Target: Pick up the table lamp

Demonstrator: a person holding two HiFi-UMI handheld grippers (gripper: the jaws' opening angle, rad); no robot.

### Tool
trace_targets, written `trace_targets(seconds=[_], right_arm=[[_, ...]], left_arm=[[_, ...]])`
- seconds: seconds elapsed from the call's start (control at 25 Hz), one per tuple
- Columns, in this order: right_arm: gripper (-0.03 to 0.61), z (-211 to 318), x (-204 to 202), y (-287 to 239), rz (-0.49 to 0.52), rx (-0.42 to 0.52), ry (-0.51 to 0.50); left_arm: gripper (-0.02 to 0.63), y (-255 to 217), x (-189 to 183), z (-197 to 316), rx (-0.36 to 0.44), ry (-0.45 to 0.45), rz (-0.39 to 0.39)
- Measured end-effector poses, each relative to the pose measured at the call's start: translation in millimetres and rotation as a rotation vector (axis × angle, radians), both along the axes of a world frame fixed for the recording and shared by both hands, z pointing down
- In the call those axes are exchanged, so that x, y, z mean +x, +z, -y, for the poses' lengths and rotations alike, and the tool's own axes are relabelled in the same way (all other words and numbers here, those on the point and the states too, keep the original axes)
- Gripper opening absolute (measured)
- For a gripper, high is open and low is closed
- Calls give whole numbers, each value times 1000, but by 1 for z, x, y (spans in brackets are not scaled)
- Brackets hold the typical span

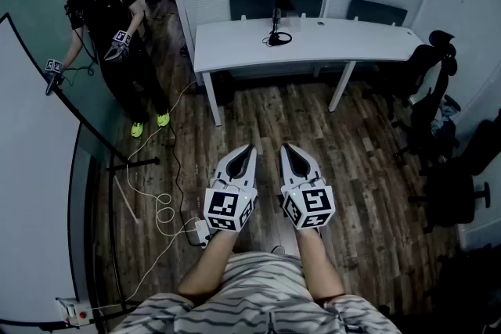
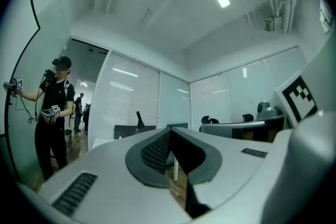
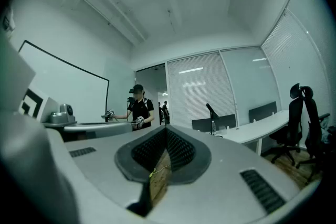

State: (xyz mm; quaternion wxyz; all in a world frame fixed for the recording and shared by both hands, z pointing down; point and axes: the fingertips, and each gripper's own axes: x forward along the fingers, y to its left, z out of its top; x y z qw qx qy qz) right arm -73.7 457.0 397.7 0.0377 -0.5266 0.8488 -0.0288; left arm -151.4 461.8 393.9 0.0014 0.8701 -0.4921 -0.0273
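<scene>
Both grippers clenched and empty, the lamp far across the room

Close to the person's body, the left gripper and right gripper are held level side by side above the wood floor, each with its jaws pressed together on nothing. The table lamp stands well apart from them on the white desk, left of its middle. The step in hand looks like the approach. To do it well, walk up, spread one gripper's jaws before arriving, and come in level at the thin stem, not the head. The lamp's long axis is upright — stem rising from its base, the head bar slanting up and left in the head view.
</scene>
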Motion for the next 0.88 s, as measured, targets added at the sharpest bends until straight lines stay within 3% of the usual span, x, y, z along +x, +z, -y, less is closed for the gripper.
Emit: trace_targets(seconds=[0.52, 0.88], right_arm=[[11, 10, 16, 2, 5, -10, -21], [11, 13, 51, 12, 2, -21, -60]], left_arm=[[8, 6, 15, 9, -17, -13, -22], [8, 19, 54, 9, -28, -48, 8]])
